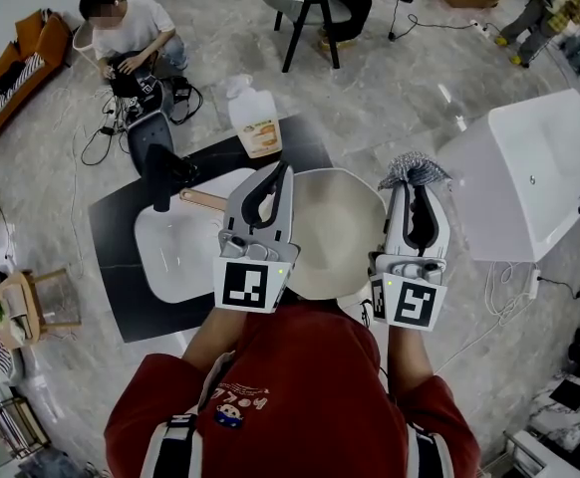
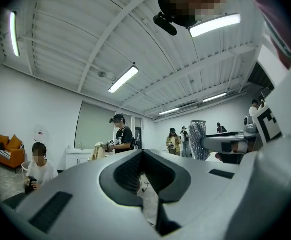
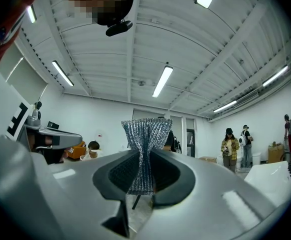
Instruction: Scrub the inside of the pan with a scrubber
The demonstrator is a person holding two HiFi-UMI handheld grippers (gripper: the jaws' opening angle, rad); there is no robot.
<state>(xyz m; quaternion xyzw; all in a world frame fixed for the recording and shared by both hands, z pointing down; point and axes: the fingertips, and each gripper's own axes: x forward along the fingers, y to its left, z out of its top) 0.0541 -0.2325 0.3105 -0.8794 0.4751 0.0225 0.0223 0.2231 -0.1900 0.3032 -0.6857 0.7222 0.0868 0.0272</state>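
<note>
1. Nearest you, each hand holds a gripper raised in front of your red shirt. Both point up and away, so their own views show mostly ceiling.
2. Your left gripper (image 2: pixel 143 151) has its jaws pressed together at the tips, with nothing between them.
3. Your right gripper (image 3: pixel 144 156) pinches a silver mesh scrubber (image 3: pixel 146 134) at its waist. The scrubber stands upright and fans out above the jaw tips.
4. Just beyond and below the grippers lies the cream pan (image 1: pixel 335 237), its open bowl facing up. It sits between the two grippers in the head view.
5. The relation to mind: the bowl lies below and just to the left of the scrubber. The right gripper is the nearer one to the pan's inside, but it points away from it. I judge that the scrubber must tip down and inward to reach the bowl.
6. The pan's tan handle (image 1: pixel 202 199) runs out to the left past your left gripper. That makes the left gripper the nearer one for steadying it.
7. Under the handle is a white basin (image 1: pixel 170 257) set in a black table (image 1: pixel 121 237). Whether the pan rests on either cannot be told.
8. A black faucet (image 1: pixel 158 167) stands at the basin's far edge.
9. Farther off, a white detergent bottle (image 1: pixel 256 125) stands at the table's far side.
10. Farthest, a seated person (image 1: pixel 131 28) is on the floor.
</note>
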